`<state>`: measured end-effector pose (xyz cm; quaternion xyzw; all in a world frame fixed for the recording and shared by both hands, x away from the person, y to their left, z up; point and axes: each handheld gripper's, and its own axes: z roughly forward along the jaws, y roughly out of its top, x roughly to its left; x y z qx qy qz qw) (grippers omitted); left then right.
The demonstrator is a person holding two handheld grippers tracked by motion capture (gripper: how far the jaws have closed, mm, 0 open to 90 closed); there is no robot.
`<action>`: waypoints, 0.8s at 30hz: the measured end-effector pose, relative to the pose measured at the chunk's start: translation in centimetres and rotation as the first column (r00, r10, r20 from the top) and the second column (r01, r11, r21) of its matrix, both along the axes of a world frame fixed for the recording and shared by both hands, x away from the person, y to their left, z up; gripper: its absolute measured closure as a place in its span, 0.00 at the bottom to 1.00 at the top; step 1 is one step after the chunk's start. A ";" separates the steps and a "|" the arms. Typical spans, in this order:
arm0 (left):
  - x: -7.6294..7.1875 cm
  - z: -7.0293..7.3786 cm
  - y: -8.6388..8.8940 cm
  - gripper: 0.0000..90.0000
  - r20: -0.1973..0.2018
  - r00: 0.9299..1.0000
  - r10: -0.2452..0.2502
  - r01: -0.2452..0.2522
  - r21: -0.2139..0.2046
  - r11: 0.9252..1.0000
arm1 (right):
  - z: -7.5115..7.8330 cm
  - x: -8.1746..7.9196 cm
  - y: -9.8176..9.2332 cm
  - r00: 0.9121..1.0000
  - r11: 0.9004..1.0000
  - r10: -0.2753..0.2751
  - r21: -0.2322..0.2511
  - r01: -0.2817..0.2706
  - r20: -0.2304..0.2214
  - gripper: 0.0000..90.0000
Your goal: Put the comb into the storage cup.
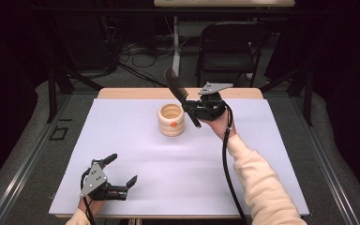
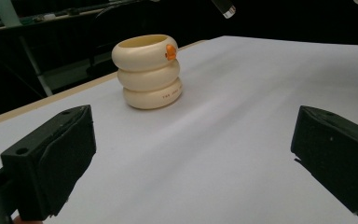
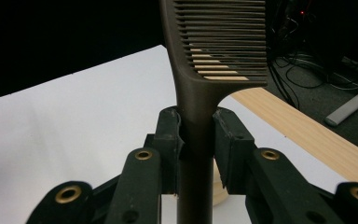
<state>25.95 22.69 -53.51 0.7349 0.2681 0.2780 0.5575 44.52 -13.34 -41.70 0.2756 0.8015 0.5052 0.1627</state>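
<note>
A dark comb (image 1: 177, 92) (image 3: 214, 56) is held above the table, teeth end up and to the back, handle slanting down to the right of the cream ringed cup (image 1: 171, 120) (image 2: 147, 70). My right gripper (image 1: 191, 107) (image 3: 196, 140) is shut on the comb's handle, just right of the cup's rim. The handle's lower tip (image 2: 224, 8) pokes into the top of the left gripper view. The cup stands upright on the white mat (image 1: 183, 159) and carries a small orange mark. My left gripper (image 1: 120, 171) (image 2: 191, 154) rests open near the mat's front left corner, nothing between its jaws.
A wooden table edge (image 1: 136, 93) borders the mat at the back. Beyond it stand a black chair (image 1: 229, 47) and cables on the floor. Wide bare mat lies between the cup and my left gripper.
</note>
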 end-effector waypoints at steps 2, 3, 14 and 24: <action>0.0 0.0 0.0 0.00 -0.004 1.000 0.001 -0.001 0.000 1.000 | -0.1 0.1 0.1 1.000 1.000 0.000 0.003 0.000 0.004 0.81; 0.0 0.0 0.0 0.00 -0.004 1.000 0.000 0.000 -0.001 1.000 | -0.1 0.2 0.2 1.000 1.000 -0.001 0.005 0.001 0.002 0.80; 0.0 0.0 0.0 0.00 -0.002 1.000 -0.002 0.002 0.002 1.000 | -0.1 0.8 1.0 1.000 1.000 -0.003 0.010 0.003 0.012 0.80; 0.0 0.0 0.0 0.00 -0.002 1.000 -0.001 0.001 0.003 1.000 | -0.2 1.3 1.8 1.000 1.000 -0.003 0.007 0.003 0.025 0.80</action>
